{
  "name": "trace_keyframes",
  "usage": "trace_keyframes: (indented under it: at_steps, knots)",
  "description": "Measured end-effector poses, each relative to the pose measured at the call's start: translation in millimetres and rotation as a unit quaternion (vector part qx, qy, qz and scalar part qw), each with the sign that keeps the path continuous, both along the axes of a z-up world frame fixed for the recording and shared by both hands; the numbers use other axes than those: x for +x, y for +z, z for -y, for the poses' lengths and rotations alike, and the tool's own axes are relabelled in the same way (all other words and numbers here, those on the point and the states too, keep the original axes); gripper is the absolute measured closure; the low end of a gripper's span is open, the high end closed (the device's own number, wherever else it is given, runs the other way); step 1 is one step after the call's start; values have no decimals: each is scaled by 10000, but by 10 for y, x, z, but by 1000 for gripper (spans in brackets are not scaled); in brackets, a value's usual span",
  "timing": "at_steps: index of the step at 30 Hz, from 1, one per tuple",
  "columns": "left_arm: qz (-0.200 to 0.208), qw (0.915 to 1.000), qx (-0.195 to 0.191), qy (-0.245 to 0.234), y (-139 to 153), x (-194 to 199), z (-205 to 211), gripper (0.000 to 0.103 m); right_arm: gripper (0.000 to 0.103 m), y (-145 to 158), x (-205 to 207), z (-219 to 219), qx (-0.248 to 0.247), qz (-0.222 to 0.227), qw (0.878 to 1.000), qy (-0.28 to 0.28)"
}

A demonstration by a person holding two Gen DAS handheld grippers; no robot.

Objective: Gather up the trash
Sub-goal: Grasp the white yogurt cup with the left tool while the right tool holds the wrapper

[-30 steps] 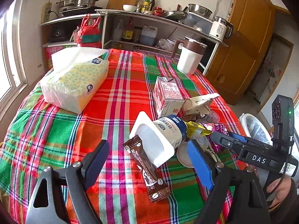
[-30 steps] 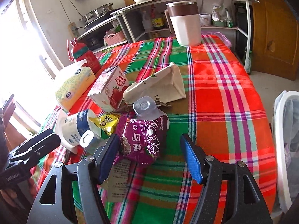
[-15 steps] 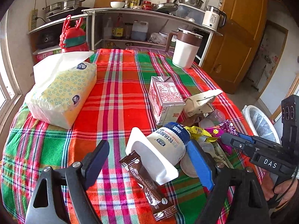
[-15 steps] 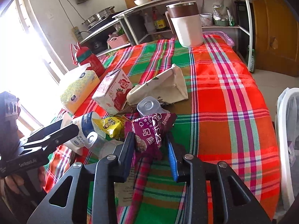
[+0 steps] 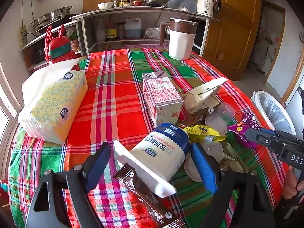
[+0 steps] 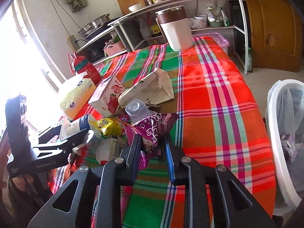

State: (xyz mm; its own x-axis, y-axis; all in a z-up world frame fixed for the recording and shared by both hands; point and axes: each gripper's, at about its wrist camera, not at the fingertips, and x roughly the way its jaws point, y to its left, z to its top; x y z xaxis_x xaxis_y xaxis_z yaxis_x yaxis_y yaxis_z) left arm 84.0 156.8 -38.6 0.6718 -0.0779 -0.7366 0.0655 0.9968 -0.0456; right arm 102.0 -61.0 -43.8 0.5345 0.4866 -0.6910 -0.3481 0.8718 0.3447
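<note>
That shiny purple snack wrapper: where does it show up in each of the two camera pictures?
Left wrist view: the purple wrapper is at the right edge, pinched in the right gripper, whose jaws are closing on it.
Right wrist view: bottom centre, crumpled between the gripper's fingers.
Shared landmark: the white jug with a brown lid at the table's far end.

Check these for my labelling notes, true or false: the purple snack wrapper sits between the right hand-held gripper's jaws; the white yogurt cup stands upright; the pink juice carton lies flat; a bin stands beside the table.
1. The purple snack wrapper sits between the jaws of the right hand-held gripper: true; the jaws are closing on it.
2. The white yogurt cup with a blue band stands upright: false; it lies tipped on its side.
3. The pink juice carton lies flat: false; it stands upright.
4. A white lined bin stands beside the plaid-covered table: true.
</note>
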Motion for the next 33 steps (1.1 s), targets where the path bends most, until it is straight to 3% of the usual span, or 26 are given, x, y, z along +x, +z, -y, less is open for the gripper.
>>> trace_keyframes:
  at_steps: [3, 7, 16, 33]
  knots:
    - [9, 9999, 102, -93, 0, 4, 28, 16, 78, 2, -23, 7, -11, 0, 10000, 14]
    - [31, 9999, -110, -34, 14, -25, -24, 24, 78, -3, -30, 35, 51, -25, 10000, -19]
    - [37, 9997, -239, 101, 51, -81, -63, 25, 78, -5, -54, 80, 84, -26, 10000, -44]
    - [503, 9962, -649, 291, 374, -271, -20, 27, 78, 123, -120, 237, 272, 146, 9994, -162]
